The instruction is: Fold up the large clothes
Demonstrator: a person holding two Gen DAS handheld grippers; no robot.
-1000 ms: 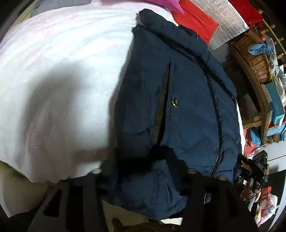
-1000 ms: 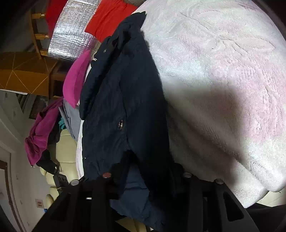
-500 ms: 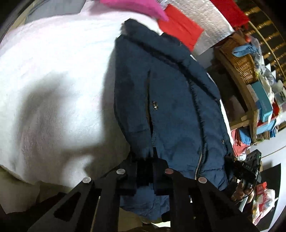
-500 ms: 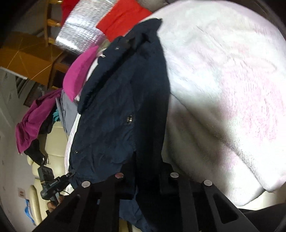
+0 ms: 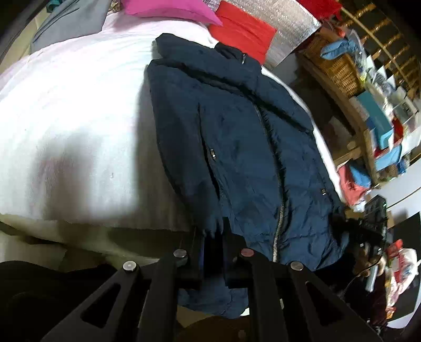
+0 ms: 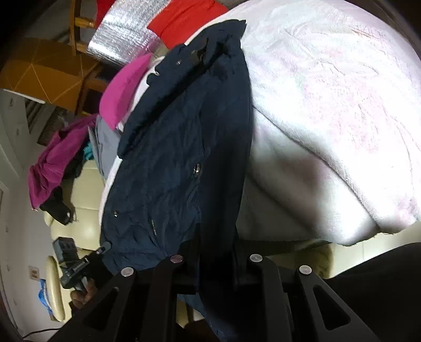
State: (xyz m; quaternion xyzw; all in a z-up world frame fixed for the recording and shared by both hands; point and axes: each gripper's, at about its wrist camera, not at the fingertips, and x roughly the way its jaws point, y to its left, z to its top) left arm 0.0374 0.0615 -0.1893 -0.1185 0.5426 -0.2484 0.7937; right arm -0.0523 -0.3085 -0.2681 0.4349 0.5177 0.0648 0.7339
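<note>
A navy zip-up jacket [image 5: 250,147] lies front-up on a white and pale pink blanket [image 5: 79,105], collar at the far end. My left gripper [image 5: 213,236] is shut on the near hem at the jacket's left corner, and the fabric hangs below the fingers. At the hem's other corner, the right gripper [image 5: 368,226] shows small at the right edge. In the right wrist view the jacket [image 6: 179,157] runs away from my right gripper [image 6: 215,257]; its jaws are opening slightly, with the dark hem still pinched between them. The left gripper [image 6: 76,260] appears at lower left.
A pink cushion [image 5: 168,8], red cloth [image 5: 244,29] and silver foil mat [image 5: 289,34] lie beyond the collar. A wicker basket [image 5: 339,68] and cluttered shelves [image 5: 381,126] stand to the right. Magenta clothes [image 6: 52,168] drape over a cream sofa [image 6: 86,223].
Both grippers went from open around the hem to shut on it. They then rose and drew back, lifting the jacket's near edge off the blanket.
</note>
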